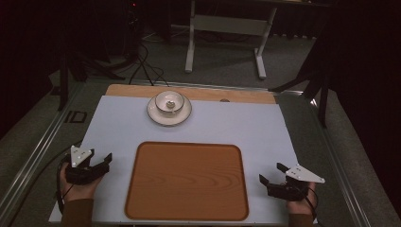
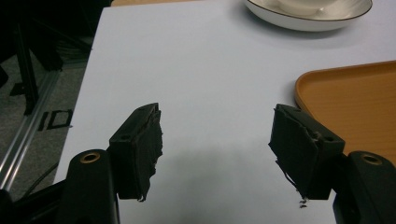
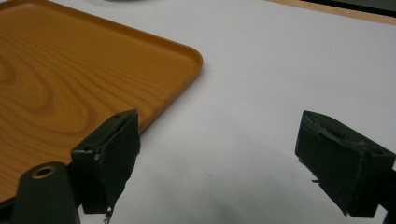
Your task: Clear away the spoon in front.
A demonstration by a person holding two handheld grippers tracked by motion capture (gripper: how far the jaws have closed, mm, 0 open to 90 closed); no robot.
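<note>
While the rectangular wooden tray lies bare on the white-covered surface, the left claw rests just left of it and the right claw just right, both spread with nothing between. Beyond the tray stands a white cup on its round saucer.

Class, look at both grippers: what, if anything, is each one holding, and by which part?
Nothing is held. The left gripper and the right gripper both have open jaws with only bare white table between them, either side of the wooden tray.
</note>
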